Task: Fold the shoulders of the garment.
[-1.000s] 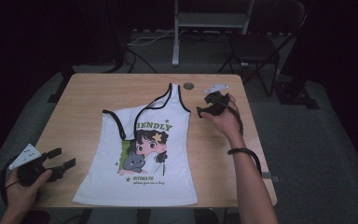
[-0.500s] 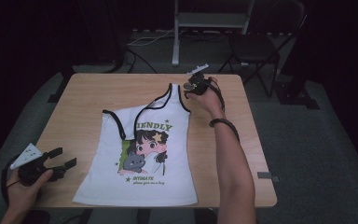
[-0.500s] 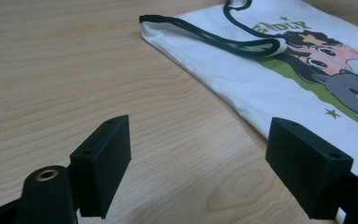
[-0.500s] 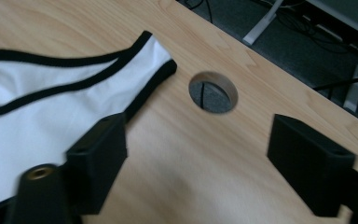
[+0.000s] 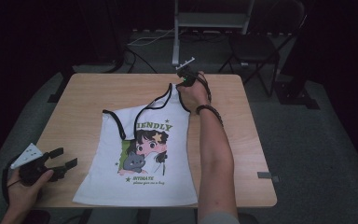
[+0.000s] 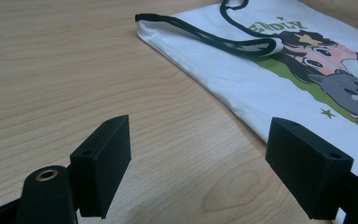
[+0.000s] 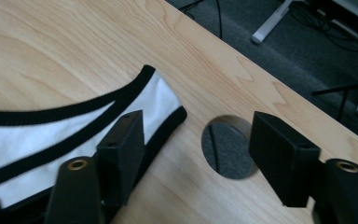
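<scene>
**On the wooden table, a printed top between two open grippers**

At the near left corner of the table [image 5: 79, 100], the left gripper [image 5: 61, 162] rests low in the person's left hand [image 5: 25, 189], its jaws spread wide with nothing between them. Its own view shows bare wood between the jaws and the top's side edge just beside the right jaw.

In the middle lies the white sleeveless top [image 5: 144, 154], flat, print side up, with a cartoon girl and a grey cat on the chest. Its near-left strap is folded over onto the body; the other strap [image 7: 158, 100] stretches toward the far edge.

At the far side, the right gripper [image 5: 185, 77] hangs over that strap's end with jaws apart, one jaw above the black trim, the other beside a round hole [image 7: 226, 149] in the tabletop.
</scene>
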Demonstrator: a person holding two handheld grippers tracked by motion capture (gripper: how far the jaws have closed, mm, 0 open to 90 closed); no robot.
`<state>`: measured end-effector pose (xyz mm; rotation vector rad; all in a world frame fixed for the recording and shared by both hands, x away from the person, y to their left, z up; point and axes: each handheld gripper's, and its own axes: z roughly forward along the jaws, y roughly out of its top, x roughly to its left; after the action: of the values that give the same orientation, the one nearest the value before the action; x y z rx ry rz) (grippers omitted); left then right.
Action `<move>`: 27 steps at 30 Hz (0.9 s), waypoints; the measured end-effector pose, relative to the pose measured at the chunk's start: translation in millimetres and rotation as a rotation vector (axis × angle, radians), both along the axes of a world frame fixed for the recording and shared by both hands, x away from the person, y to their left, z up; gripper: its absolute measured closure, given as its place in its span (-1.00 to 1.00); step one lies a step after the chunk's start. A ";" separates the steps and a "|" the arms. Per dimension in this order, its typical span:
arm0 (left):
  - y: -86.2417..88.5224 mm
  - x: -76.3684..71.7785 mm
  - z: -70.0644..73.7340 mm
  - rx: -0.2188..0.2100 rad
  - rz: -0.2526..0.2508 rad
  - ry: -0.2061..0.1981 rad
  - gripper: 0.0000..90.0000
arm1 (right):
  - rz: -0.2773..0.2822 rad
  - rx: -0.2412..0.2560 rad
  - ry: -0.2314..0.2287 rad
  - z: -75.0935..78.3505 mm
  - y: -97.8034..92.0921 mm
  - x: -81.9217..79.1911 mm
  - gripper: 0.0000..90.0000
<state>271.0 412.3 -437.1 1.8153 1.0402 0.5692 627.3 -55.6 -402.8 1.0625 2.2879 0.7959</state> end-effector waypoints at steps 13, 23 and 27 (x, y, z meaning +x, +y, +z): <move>0.0 -0.5 0.1 0.003 0.000 -0.004 -0.52 | -0.012 0.011 0.020 -19.6 8.5 15.2 0.01; -0.3 -0.3 -0.1 0.000 -0.003 -0.006 -0.52 | -0.003 0.021 0.021 -25.0 11.0 19.3 0.26; -1.3 -0.4 -0.2 0.002 -0.005 -0.006 -0.52 | 0.018 0.030 0.016 -26.2 13.8 18.4 0.45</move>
<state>270.6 411.0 -437.3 1.8168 1.0316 0.5725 645.6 -41.7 -429.1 1.0662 2.3084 0.8346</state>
